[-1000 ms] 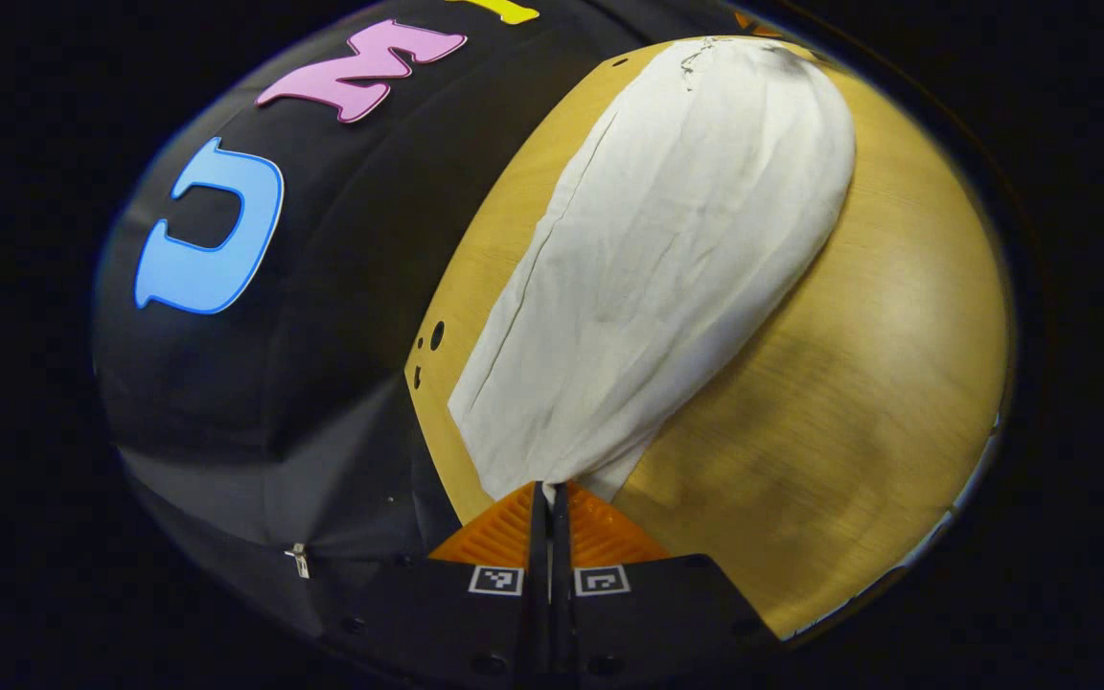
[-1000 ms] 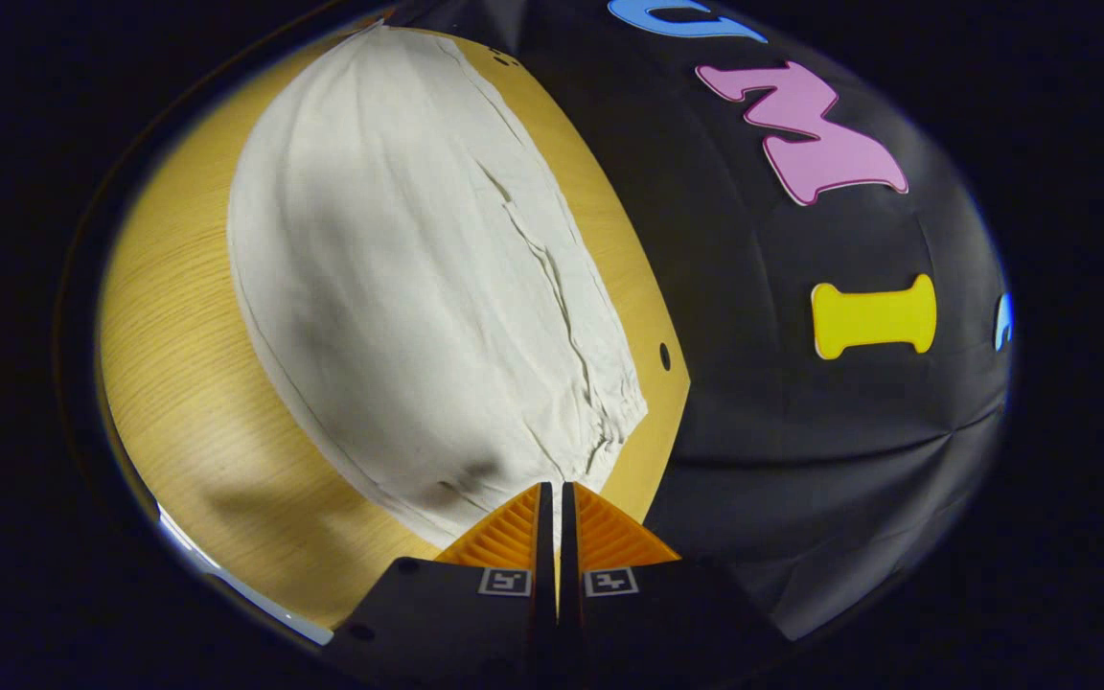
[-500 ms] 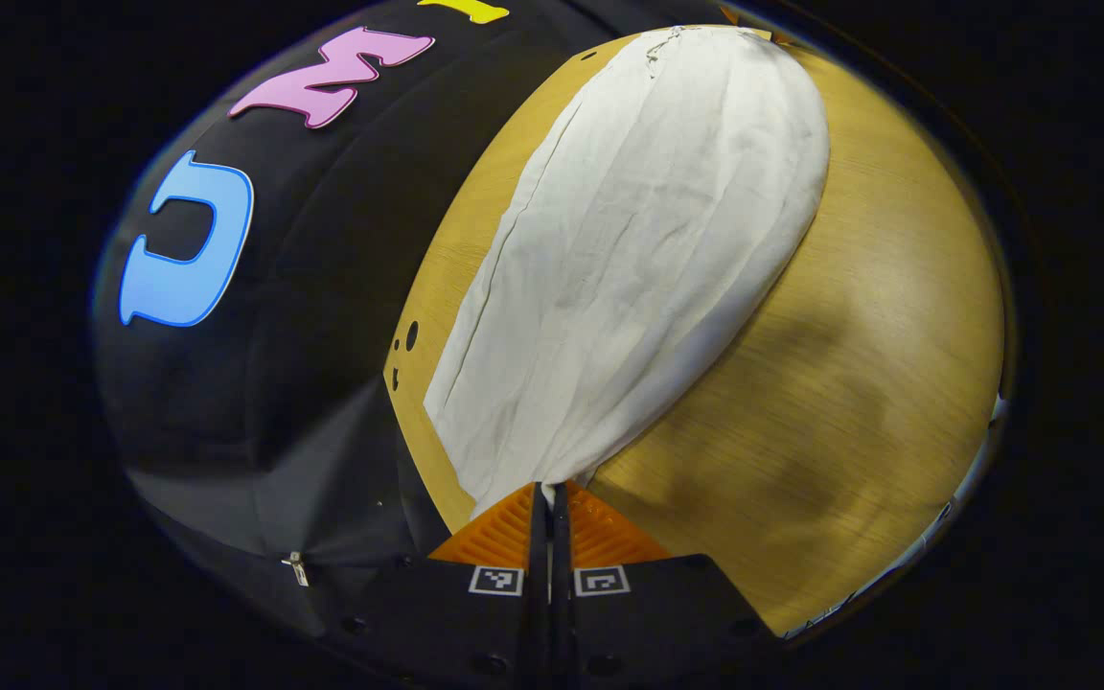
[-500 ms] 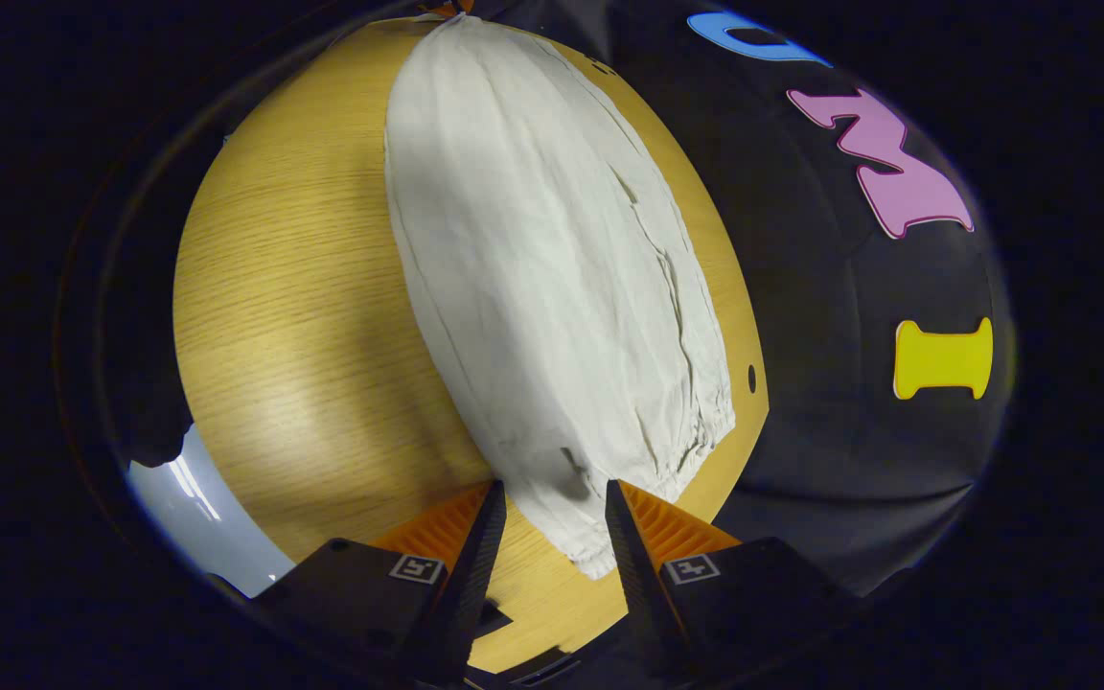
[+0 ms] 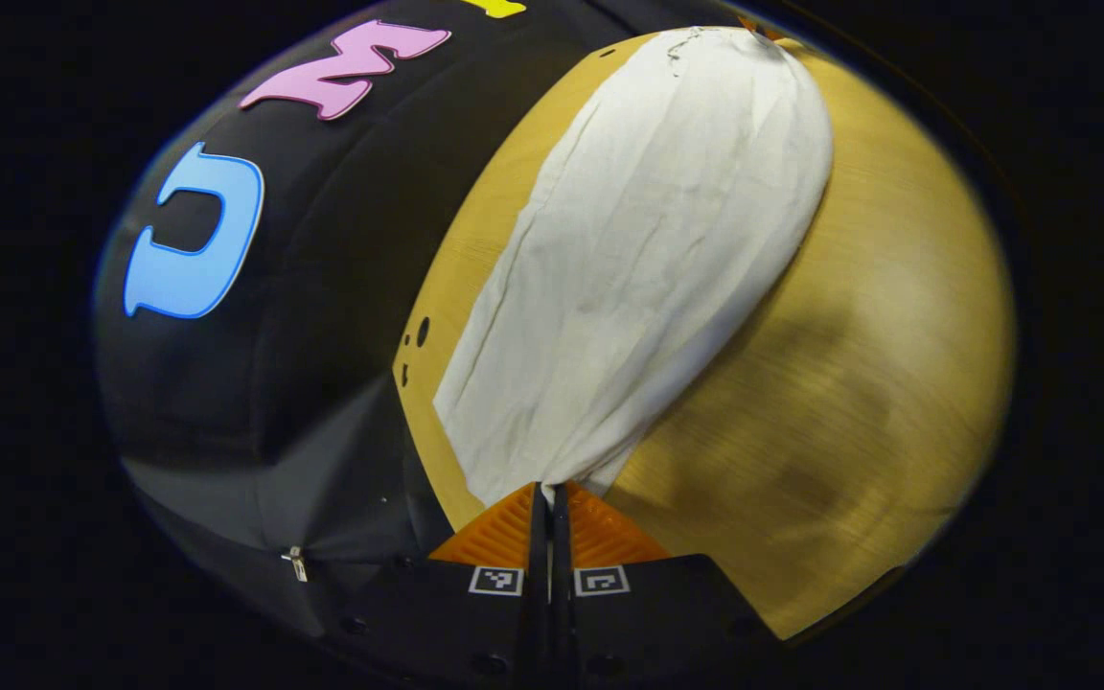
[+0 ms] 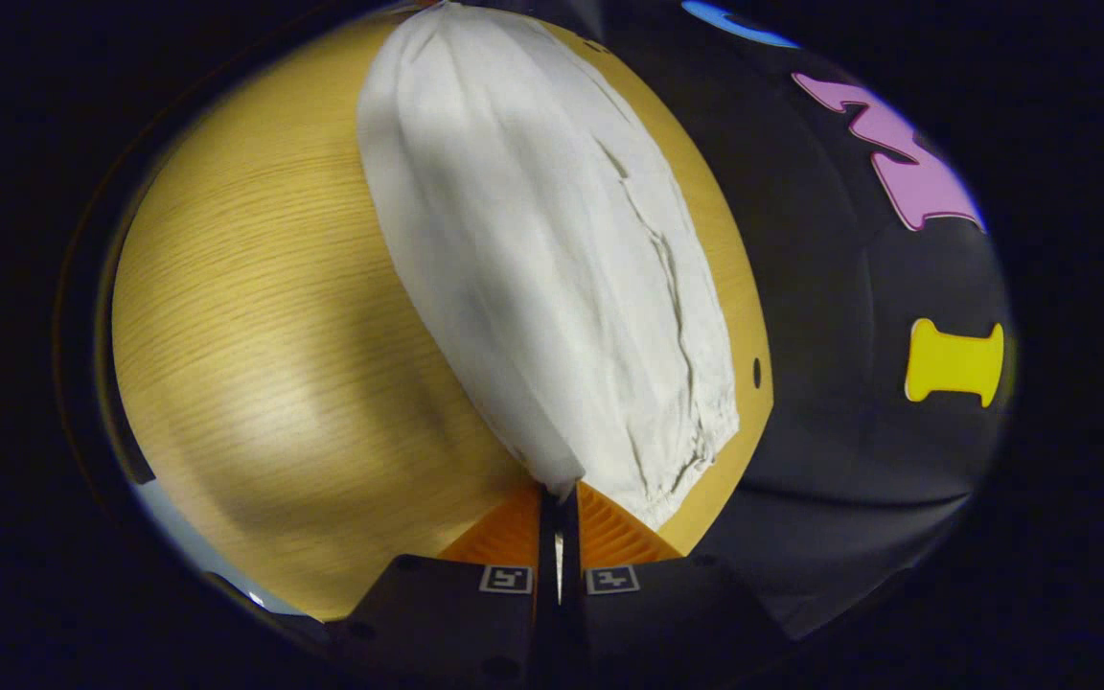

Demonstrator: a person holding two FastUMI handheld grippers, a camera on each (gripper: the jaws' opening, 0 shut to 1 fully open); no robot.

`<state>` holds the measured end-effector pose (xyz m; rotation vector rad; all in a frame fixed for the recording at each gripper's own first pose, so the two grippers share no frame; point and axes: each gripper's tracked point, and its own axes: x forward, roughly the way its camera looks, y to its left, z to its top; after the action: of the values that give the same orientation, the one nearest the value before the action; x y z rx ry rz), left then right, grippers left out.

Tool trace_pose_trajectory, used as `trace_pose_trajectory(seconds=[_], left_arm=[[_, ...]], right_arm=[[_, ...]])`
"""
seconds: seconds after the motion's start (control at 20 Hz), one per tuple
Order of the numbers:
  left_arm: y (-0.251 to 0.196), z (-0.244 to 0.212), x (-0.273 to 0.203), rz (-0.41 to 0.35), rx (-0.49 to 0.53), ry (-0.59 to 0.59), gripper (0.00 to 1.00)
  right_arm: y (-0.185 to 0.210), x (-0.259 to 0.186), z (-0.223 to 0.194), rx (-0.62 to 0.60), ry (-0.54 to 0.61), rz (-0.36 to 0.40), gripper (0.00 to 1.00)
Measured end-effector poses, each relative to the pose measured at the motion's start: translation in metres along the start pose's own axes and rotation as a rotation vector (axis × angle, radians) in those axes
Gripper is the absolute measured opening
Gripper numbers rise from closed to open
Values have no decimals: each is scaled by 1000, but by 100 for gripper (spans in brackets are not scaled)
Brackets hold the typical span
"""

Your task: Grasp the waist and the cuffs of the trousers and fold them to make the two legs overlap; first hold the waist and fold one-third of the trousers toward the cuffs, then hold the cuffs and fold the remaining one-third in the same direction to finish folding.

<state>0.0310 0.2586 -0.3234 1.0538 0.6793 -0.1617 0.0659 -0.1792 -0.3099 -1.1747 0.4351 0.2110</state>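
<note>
Each claw, left (image 5: pixel 548 491) and right (image 6: pixel 559 494), pinches an end of the trousers (image 5: pixel 648 259) on the table (image 5: pixel 878 383)

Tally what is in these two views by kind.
Trousers: 1
Table: 1
Claws: 2, the left claw and the right claw, each shut on the trousers
Total: 4

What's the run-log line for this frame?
left gripper: shut on trousers | right gripper: shut on trousers | table: trousers lengthwise
</note>
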Motion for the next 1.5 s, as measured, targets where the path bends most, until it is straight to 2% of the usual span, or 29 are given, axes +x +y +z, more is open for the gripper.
trace_pose_trajectory(seconds=[0.1, 0.6, 0.8, 0.85, 0.9, 1.05, 1.15, 1.2, 1.25, 1.35, 1.4, 1.45, 1.5], left_arm=[[5, 4, 3, 22, -37, 3, 5], [76, 50, 57, 173, -232, 5, 5], [78, 62, 96, 170, -294, 42, 5], [73, 63, 106, 152, -288, 66, 5], [69, 61, 113, 141, -278, 84, 5], [65, 63, 128, 142, -260, 108, 5], [60, 61, 134, 136, -252, 122, 5], [57, 58, 140, 136, -258, 128, 5], [67, 63, 126, 187, -246, 125, 22], [76, 58, 135, 216, -243, 114, 59], [80, 56, 132, 228, -241, 114, 64], [84, 53, 129, 235, -238, 115, 80], [87, 51, 128, 238, -243, 114, 87]], right_arm=[[-25, -4, 10, 32, -23, -93, 5], [-121, 37, 45, 208, -15, -341, 5], [-139, 80, 54, 233, -5, -341, 5], [-139, 96, 58, 220, -3, -324, 0], [-138, 109, 58, 207, 7, -307, 5], [-134, 137, 56, 195, 42, -281, 6], [-132, 148, 53, 189, 72, -289, 10], [-135, 146, 55, 176, 66, -306, 22], [-138, 146, 55, 164, 67, -331, 25], [-149, 139, 55, 168, 62, -373, 42], [-152, 140, 52, 203, 63, -376, 60], [-157, 134, 49, 253, 67, -383, 66], [-162, 128, 45, 314, 67, -385, 78]])
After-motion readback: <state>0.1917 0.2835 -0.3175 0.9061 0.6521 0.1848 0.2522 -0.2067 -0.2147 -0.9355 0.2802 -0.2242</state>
